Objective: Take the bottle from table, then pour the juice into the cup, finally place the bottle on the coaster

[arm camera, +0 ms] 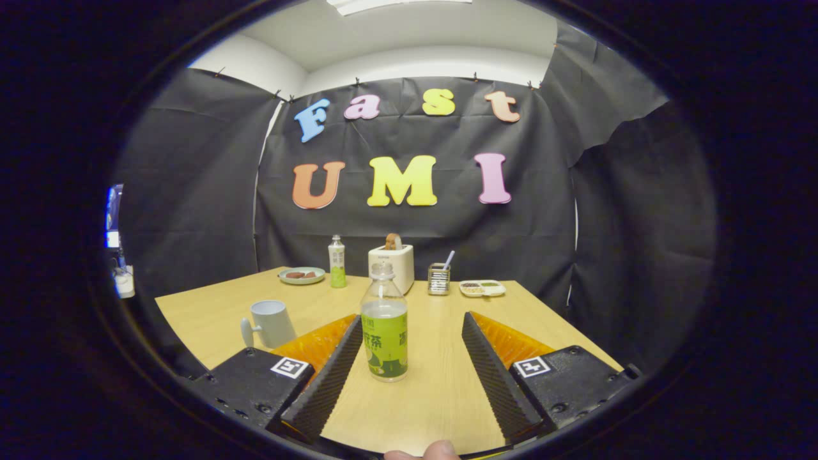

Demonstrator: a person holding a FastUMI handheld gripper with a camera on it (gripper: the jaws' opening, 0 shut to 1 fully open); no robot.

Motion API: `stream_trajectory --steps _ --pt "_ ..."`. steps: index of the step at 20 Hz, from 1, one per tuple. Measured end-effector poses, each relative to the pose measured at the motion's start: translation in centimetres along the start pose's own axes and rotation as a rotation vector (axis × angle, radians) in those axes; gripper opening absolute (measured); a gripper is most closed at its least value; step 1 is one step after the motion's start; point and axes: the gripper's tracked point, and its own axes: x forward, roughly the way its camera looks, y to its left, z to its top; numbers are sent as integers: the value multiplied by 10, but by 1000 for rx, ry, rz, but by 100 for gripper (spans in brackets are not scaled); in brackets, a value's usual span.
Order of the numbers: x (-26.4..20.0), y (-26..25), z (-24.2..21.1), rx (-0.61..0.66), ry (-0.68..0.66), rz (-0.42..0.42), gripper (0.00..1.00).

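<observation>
gripper (409, 332) spread wide, fingers holding nothing, and the bottle (384, 326) stands upright between them on the table (441, 390), clearly nearer the left finger (329, 367) than the right finger (492, 370). whether it touches that left pad i can't tell; a clear gap shows on the right side. its long axis runs straight up, so the ribbed pads face its green-labelled body squarely. looks to me like the grasp is the step in hand: a slight shift left to centre it, then close. the cup (271, 323) sits just beyond the left finger, near the bottle, handle turned away to the left. a second bottle (337, 261) waits far back by the toaster (392, 263).
</observation>
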Motion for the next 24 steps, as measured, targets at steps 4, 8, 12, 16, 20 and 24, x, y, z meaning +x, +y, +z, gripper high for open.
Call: stream_trajectory --steps 4,8,12,16,20,24 --pt "15 18 -19 9 44 22 100" --pt "34 26 -30 13 71 20 100" --pt "51 27 -35 10 80 6 100" --pt "67 28 -38 11 92 -8 100" --pt "84 30 -45 11 125 -27 100" --pt "102 30 -51 38 161 -45 100"
